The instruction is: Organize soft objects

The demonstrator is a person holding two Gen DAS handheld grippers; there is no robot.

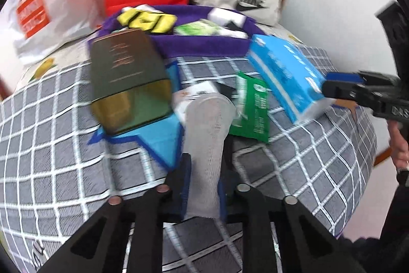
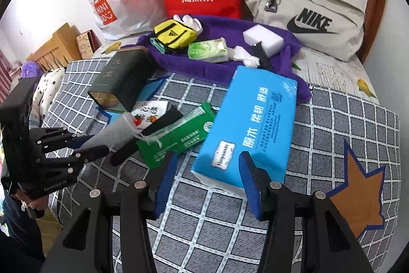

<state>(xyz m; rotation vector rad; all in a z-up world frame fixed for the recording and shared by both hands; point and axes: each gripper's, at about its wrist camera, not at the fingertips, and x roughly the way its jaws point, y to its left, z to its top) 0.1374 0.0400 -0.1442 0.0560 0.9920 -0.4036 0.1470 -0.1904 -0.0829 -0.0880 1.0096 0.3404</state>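
In the left wrist view, the left gripper [image 1: 203, 181] is pinching a pale grey sock [image 1: 208, 134] between its blue pads, the sock stretching forward over the checked bed cover [image 1: 64, 170] toward a green tissue pack [image 1: 251, 109] and a dark tin box [image 1: 127, 78]. In the right wrist view, the right gripper [image 2: 207, 170] is hovering with jaws spread at the near end of a blue tissue pack [image 2: 250, 124], not pressing it, while the purple towel [image 2: 219, 65] is lying beyond, carrying a yellow pouch [image 2: 175, 36]

Grey white-checked bedcover [image 2: 332, 119], purple towel [image 2: 225, 27]
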